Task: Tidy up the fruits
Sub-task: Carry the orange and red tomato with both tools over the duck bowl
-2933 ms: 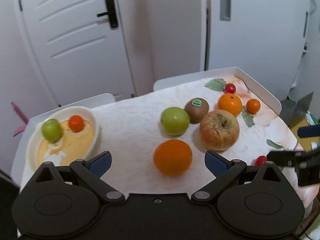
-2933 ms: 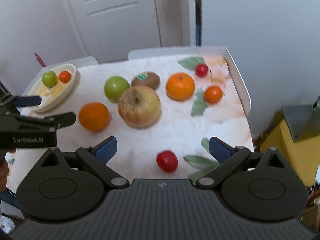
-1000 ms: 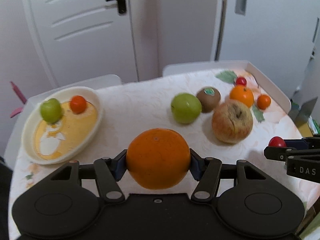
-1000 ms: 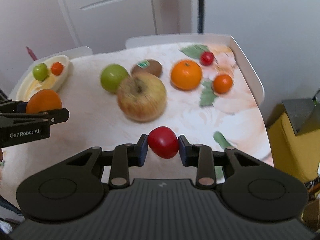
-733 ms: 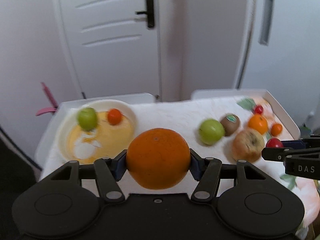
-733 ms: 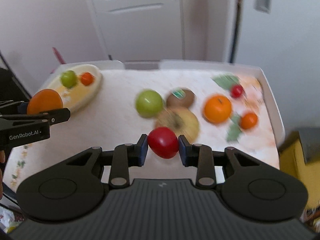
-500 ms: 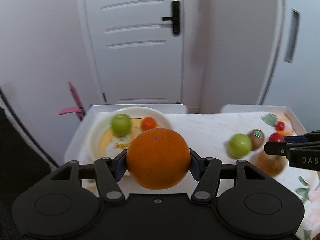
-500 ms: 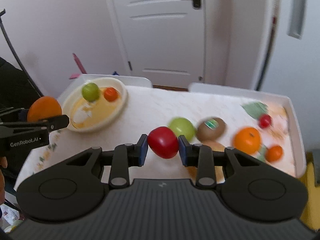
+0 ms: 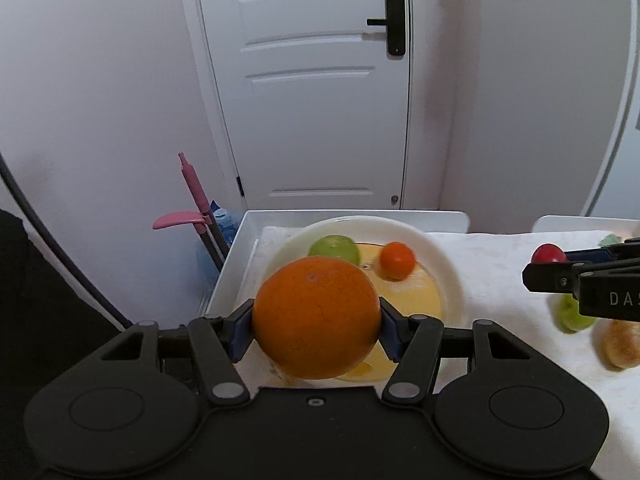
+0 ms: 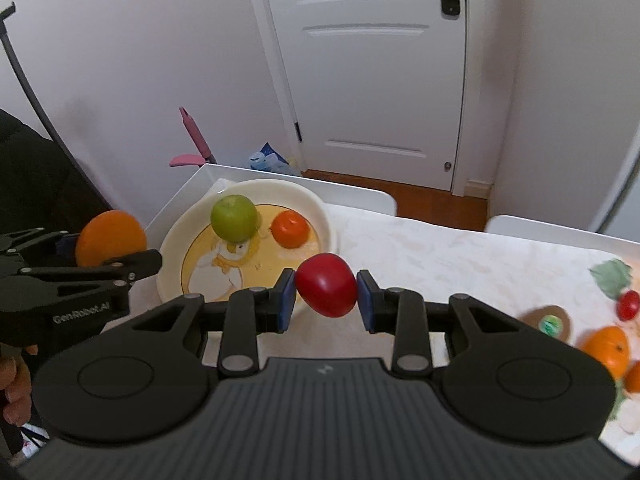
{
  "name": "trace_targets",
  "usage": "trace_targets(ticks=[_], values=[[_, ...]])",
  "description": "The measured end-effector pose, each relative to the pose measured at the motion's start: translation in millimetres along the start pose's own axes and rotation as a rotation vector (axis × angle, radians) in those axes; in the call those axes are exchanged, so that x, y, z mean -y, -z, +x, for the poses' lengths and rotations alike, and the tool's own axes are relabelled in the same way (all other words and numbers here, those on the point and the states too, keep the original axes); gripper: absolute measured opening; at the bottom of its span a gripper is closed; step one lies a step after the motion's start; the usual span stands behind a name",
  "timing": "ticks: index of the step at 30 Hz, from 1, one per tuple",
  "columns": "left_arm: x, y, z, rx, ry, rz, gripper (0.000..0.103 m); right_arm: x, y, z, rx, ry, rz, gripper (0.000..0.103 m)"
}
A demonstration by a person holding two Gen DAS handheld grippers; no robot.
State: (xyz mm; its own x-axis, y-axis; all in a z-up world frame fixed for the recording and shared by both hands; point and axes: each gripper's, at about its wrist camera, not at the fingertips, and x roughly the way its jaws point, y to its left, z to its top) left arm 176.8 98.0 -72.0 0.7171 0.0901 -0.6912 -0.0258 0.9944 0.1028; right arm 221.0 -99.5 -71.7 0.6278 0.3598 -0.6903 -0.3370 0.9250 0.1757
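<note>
My left gripper (image 9: 316, 330) is shut on a large orange (image 9: 316, 316) and holds it in the air just in front of a white bowl (image 9: 448, 268) with a yellow inside. The bowl holds a green apple (image 9: 334, 248) and a small orange fruit (image 9: 397, 260). My right gripper (image 10: 326, 298) is shut on a small red fruit (image 10: 326, 285), held above the table by the bowl's right rim (image 10: 326, 216). The left gripper with the orange (image 10: 110, 238) shows at the left of the right wrist view.
On the white tablecloth (image 10: 460, 256) to the right lie a kiwi (image 10: 552, 324), an orange (image 10: 608, 350), a small red fruit (image 10: 629, 305), a green apple (image 9: 572, 316) and a brownish apple (image 9: 624, 346). A white door (image 9: 320, 80) and a pink broom (image 9: 196, 192) stand behind the table.
Both grippers have swung left with their fruit, from over the loose fruit toward the bowl. The bowl now sits right behind the held orange.
</note>
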Motion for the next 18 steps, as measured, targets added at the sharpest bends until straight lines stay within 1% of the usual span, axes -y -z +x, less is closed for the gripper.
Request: trace_targets(ticks=[4, 10, 18], values=[[-7.1, -3.9, 27.8, -0.014, 0.005, 0.020, 0.065, -10.1, -6.6, 27.2, -0.023, 0.000, 0.003, 0.047], [-13.0, -5.4, 65.9, -0.041, 0.026, 0.074, 0.065, -18.7, -13.4, 56.9, -0.045, 0.006, 0.007, 0.047], [-2.0, 1.4, 92.5, -0.070, 0.073, 0.163, 0.065, -20.2, -16.5, 75.4, -0.063, 0.023, 0.019, 0.047]])
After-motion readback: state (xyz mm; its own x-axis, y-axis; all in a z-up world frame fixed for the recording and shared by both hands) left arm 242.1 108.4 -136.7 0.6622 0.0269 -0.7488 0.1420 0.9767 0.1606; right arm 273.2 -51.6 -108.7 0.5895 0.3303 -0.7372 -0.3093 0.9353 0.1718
